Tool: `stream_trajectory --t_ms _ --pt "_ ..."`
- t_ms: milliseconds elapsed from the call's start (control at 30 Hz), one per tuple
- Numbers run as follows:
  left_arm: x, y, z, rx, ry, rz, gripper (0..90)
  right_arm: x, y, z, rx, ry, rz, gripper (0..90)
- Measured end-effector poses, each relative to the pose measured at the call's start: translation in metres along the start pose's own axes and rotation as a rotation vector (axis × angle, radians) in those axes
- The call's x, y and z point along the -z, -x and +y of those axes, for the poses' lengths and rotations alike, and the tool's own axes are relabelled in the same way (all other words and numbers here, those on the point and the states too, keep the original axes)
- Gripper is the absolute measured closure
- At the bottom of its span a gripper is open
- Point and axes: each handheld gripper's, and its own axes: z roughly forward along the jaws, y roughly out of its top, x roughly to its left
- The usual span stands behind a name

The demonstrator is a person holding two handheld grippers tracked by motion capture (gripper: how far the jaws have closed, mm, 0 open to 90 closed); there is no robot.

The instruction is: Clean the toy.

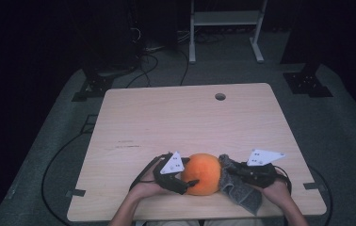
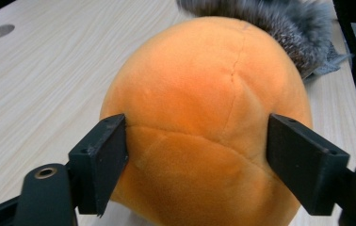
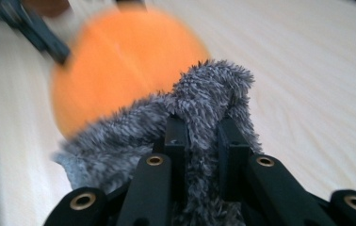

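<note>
A: Ball (image 1: 203,173) first: you have it on the table (image 1: 185,117) close to the near edge, about midway along it, between your two grippers. It's a plush orange thing with stitched seams, so I'd expect it to be light and squashy, and its round shape would let it roll if you let go.

B: And my left gripper (image 1: 182,180)?

A: Your jaws are spread wide and pressed against the ball's two flanks at its broadest part, as the left gripper view shows (image 2: 204,136). That's the right place to hold; higher or lower and the fabric would likely slide out. Squeeze gently, since it dents rather than resists.

B: The cloth (image 1: 239,186)?

A: Grey, shaggy, limp. It lies against the ball's right side and trails toward the near edge. Your right gripper (image 3: 203,136) is pinched narrow on a bunched fold of it. It will drape and drag, so keep the grip on a thick fold, not a thin edge.
</note>
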Motion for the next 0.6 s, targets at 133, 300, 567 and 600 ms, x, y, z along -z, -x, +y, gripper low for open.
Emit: stream_trajectory --t_ms 133,300,567,600 --pt "0.000 0.008 0.008 -0.043 0.010 -0.018 23.0 0.002 -0.017 0.024 0.067 0.082 0.047 77.0" --pt "0.005 -0.004 0.008 0.079 -0.002 -0.014 7.7 -0.012 -0.018 0.010 0.079 0.016 0.036 77.2" --pt "-0.004 0.006 0.017 0.047 0.007 -0.006 25.8 0.005 -0.027 0.033 0.132 0.061 0.026 77.2" --pt "-0.003 0.008 0.019 0.035 0.015 -0.023 25.4 0.001 -0.031 0.035 0.155 0.037 0.027 77.2"
